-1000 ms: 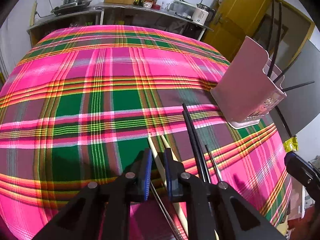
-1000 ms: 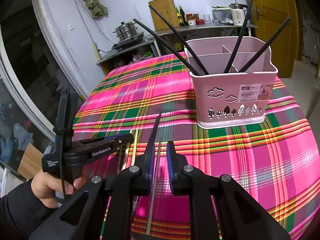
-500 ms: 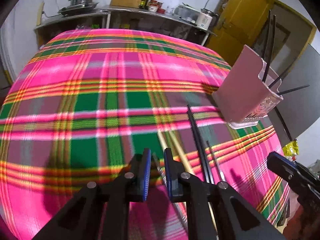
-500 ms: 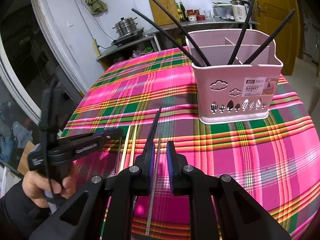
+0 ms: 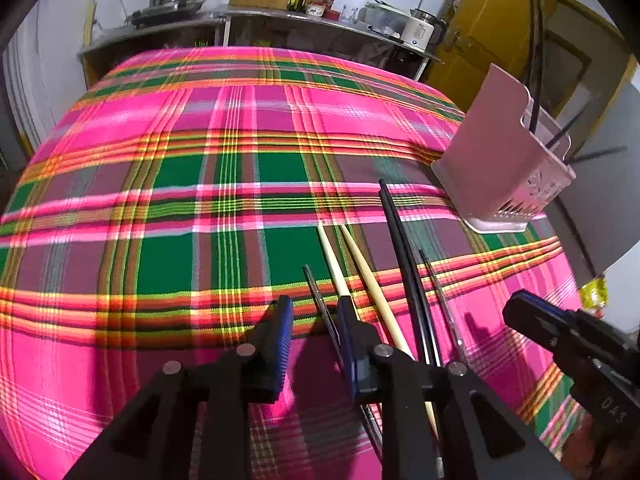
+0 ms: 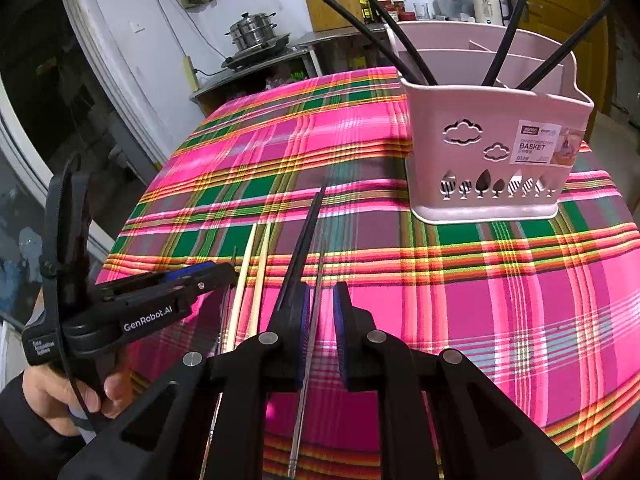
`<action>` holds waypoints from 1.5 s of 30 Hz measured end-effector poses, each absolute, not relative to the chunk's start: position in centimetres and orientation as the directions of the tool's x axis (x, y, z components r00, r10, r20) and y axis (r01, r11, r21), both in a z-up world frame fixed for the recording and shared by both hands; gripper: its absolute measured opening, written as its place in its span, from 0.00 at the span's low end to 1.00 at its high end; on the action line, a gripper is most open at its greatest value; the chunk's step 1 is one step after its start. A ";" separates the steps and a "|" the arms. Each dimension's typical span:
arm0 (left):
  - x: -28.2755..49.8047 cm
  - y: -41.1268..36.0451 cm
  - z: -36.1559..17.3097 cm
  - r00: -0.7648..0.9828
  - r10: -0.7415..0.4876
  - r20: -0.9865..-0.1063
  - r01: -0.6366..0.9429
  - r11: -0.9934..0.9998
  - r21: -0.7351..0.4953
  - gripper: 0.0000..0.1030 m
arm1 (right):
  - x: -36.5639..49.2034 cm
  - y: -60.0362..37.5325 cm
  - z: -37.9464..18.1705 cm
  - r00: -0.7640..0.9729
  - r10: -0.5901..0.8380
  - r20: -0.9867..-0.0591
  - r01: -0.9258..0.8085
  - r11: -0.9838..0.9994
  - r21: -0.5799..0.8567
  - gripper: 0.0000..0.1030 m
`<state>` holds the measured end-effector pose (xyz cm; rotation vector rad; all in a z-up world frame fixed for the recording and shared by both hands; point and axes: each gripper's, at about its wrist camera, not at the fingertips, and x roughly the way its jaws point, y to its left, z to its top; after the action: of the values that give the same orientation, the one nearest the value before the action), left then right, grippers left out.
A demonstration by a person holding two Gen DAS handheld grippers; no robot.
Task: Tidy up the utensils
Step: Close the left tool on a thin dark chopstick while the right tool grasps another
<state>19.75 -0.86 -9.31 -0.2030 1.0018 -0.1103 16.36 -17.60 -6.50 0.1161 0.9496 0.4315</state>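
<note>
So the tabletop [image 5: 168, 184] is covered in a loud pink, green and yellow plaid cloth, and that fills most of both views. Over on the right side sits a pale pink utensil basket [image 6: 488, 152] with cloud and tree cutouts and a label on its front; four black chopsticks [image 6: 500, 52] stand slanted in its front compartment.

The left gripper [image 5: 313, 328] hangs low over the near part of the cloth, held by a hand [image 6: 64, 396] in a dark sleeve. Its blue-padded fingers have just been opening and are spread a bit; a thin metal chopstick [image 5: 320, 304] runs through the gap, and none of the pads seem to press on it.

The right gripper [image 6: 321, 312] has its fingers slightly apart too, with another thin metal stick [image 6: 310, 340] lying on the cloth in the gap, not pinched.

Between the two metal ones lie a pair of pale wooden chopsticks [image 5: 352, 268] and a pair of loose black chopsticks [image 5: 404, 256], all pointing roughly toward the far side.
</note>
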 end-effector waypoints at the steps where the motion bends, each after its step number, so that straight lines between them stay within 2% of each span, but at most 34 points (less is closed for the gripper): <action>1: 19.7 -1.1 -9.3 0.541 -0.174 -0.823 0.002 0.979 -0.206 0.22 | 16.4 -17.6 -6.6 0.502 0.405 -0.764 -0.306 0.909 0.281 0.12; 4: 19.6 -1.5 -9.4 0.550 -0.147 -0.822 0.016 0.986 -0.165 0.21 | 16.6 -17.3 -6.9 0.497 0.401 -0.769 -0.308 0.911 0.275 0.12; 8: 19.6 -1.5 -9.4 0.553 -0.127 -0.824 0.023 0.990 -0.138 0.10 | 16.8 -16.8 -7.3 0.490 0.394 -0.778 -0.311 0.912 0.267 0.12; 14: 19.6 0.0 -9.5 0.538 -0.171 -0.825 0.048 0.984 -0.173 0.06 | 17.6 -15.9 -8.2 0.471 0.388 -0.792 -0.321 0.912 0.256 0.12; 24: 18.9 2.7 -9.6 0.527 -0.212 -0.823 0.018 0.971 -0.239 0.06 | 19.1 -14.3 -10.0 0.438 0.358 -0.824 -0.338 0.915 0.218 0.12; 41: 18.3 0.6 -9.4 0.507 -0.090 -0.857 0.035 0.996 -0.084 0.06 | 18.7 -13.0 -9.8 0.442 0.278 -0.853 -0.374 0.921 0.107 0.12; 45: 18.1 0.1 -9.4 0.521 -0.065 -0.851 0.047 0.998 -0.048 0.05 | 18.7 -12.7 -9.9 0.450 0.265 -0.853 -0.367 0.926 0.093 0.07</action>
<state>18.14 0.10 -9.44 -0.0197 1.0205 -0.0674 18.72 -12.71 -9.87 -0.1100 1.0332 0.3914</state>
